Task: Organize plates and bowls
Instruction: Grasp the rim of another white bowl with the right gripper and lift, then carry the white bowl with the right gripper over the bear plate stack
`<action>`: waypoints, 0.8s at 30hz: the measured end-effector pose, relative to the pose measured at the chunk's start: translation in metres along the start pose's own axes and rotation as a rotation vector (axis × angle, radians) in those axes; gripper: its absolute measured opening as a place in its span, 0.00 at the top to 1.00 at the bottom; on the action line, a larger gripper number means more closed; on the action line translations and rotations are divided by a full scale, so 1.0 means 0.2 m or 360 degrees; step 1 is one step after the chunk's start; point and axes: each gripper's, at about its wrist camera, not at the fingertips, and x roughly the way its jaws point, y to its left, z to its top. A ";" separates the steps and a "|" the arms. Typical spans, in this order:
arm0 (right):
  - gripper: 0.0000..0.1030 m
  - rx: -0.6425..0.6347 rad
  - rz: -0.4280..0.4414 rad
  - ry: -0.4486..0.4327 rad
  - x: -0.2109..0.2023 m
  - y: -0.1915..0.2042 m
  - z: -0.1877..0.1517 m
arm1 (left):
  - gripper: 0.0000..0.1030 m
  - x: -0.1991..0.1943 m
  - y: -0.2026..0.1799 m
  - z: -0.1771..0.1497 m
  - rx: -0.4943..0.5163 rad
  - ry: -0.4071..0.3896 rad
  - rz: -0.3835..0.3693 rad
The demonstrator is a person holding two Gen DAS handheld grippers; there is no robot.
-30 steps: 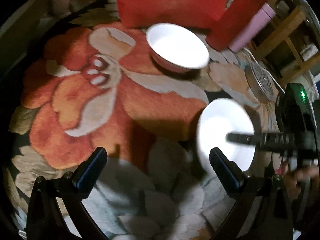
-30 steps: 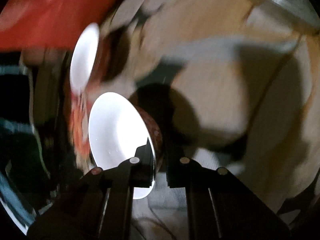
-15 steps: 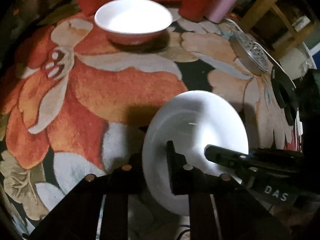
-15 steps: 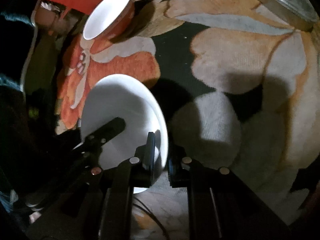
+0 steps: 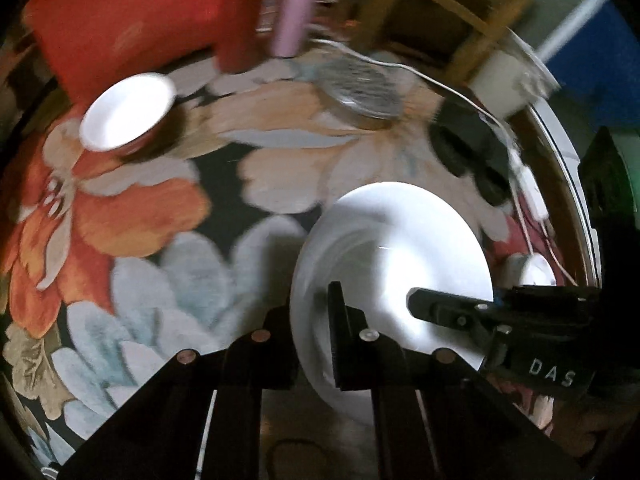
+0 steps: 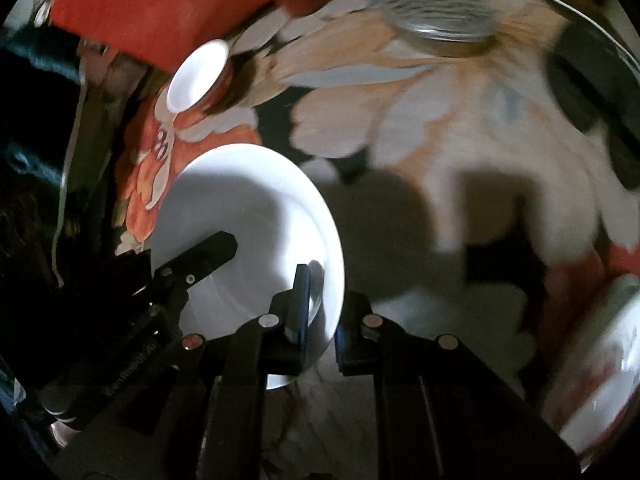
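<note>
Left wrist view: bowl [image 5: 392, 264] held tilted above the floral rug [image 5: 132, 216], rim clamped by both left tongs [image 5: 312, 344] and right tongs [image 6: 322, 320]; risk: uneven pull twists rim loose, dropping it short of second bowl [image 5: 126, 110]

My two grippers are in view: the left gripper [image 5: 310, 344] and the right gripper [image 6: 322, 320], each with two fingers. White dishes: two, namely one plate [image 5: 396, 264] and one bowl [image 5: 126, 116]; both appear again in my right wrist view, plate [image 6: 248, 240] and bowl [image 6: 196, 76]. Red cushions: one [image 5: 132, 12]. Pink cylinders: one [image 5: 296, 4]. Round perforated metal lids: one [image 5: 360, 88]. White cables: one [image 5: 440, 80]. Flowered rugs: one [image 5: 132, 216]. Wooden frames at the back: one [image 5: 440, 8]. Black devices beside the plate: one [image 5: 468, 152], too blurred for me to identify further.
</note>
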 end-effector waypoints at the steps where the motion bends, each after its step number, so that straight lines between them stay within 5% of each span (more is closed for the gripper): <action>1: 0.89 0.0041 -0.0010 -0.0024 -0.05 -0.06 -0.04 | 0.90 0.00 -0.07 0.00 0.0042 0.0003 0.0002; 12: 0.88 0.0366 -0.0127 -0.0225 -0.36 -0.49 -0.38 | 0.89 0.10 -0.63 -0.08 0.0316 0.0111 -0.0157; 24: 0.89 0.0712 -0.0212 -0.0295 -0.54 -1.00 -0.71 | 0.89 0.33 -1.21 -0.25 0.0568 0.0282 -0.0314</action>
